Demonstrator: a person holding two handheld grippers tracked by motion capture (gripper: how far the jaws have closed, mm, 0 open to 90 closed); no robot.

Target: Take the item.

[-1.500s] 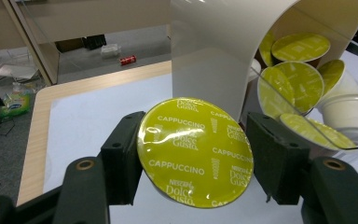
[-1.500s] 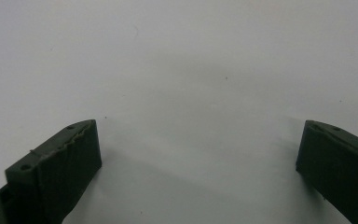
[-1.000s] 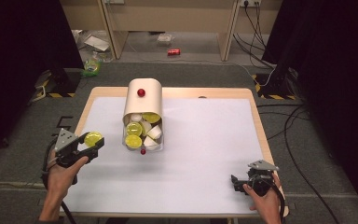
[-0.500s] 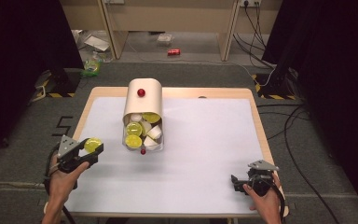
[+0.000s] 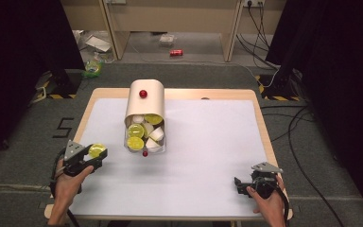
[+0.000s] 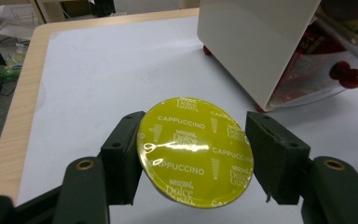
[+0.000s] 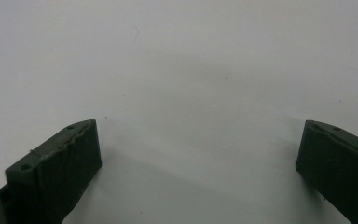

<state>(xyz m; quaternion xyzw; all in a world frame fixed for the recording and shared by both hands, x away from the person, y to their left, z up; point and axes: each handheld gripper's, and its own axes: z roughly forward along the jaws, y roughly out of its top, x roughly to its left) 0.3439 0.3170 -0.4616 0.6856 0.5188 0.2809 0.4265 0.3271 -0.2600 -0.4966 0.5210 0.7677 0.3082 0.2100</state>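
So far, one yellow cappuccino capsule sits clamped in my left gripper near the table's left edge, several remain in the dispenser box, and my right gripper rests wide open, empty.

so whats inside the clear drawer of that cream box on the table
The clear drawer of the cream rounded box holds yellow-lidded and white coffee capsules, piled loosely. Anything beneath the top layer or farther back under the box is covered.

Wooden table, white sheet covering it, cream capsule dispenser lying on sheet
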